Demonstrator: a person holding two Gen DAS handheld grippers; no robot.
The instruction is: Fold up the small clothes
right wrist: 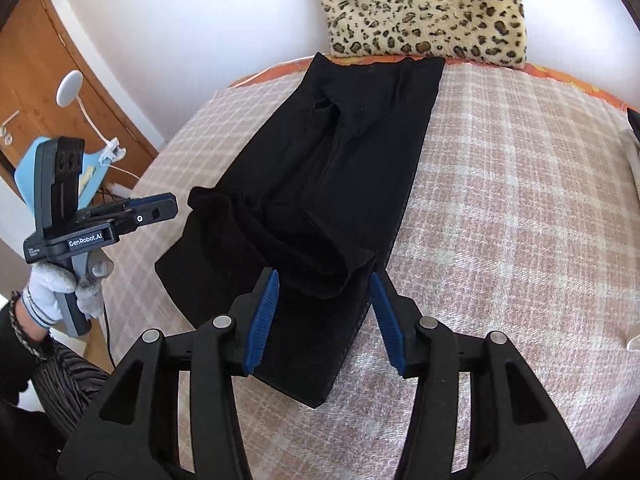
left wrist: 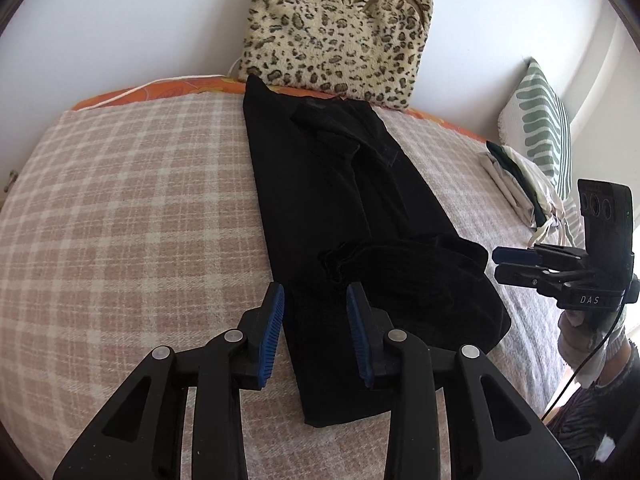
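Your left gripper (left wrist: 316,336) stands open over the near end of the black garment (left wrist: 332,208), its blue pads clear of the cloth; nothing is held. Your right gripper (right wrist: 324,320) is likewise open, its pads straddling the same near end without pressing on it. The garment lies on the checked bed cover (left wrist: 120,200), folded into a long strip whose long axis runs straight ahead of both grippers, away toward the leopard-print cushion (left wrist: 340,36). A loose flap (right wrist: 248,236) is doubled back on the near end, between the two grippers. Both grippers sit about equally near that end; the far end is well apart from both. In my judgement the coming move turns on taking the near end and carrying it forward along that axis. Legible writing: "DAS" on the right gripper's body seen from the left wrist, "GenRobot.AI" on the left gripper's body seen from the right wrist. A gloved hand (right wrist: 52,284) holds that unit.
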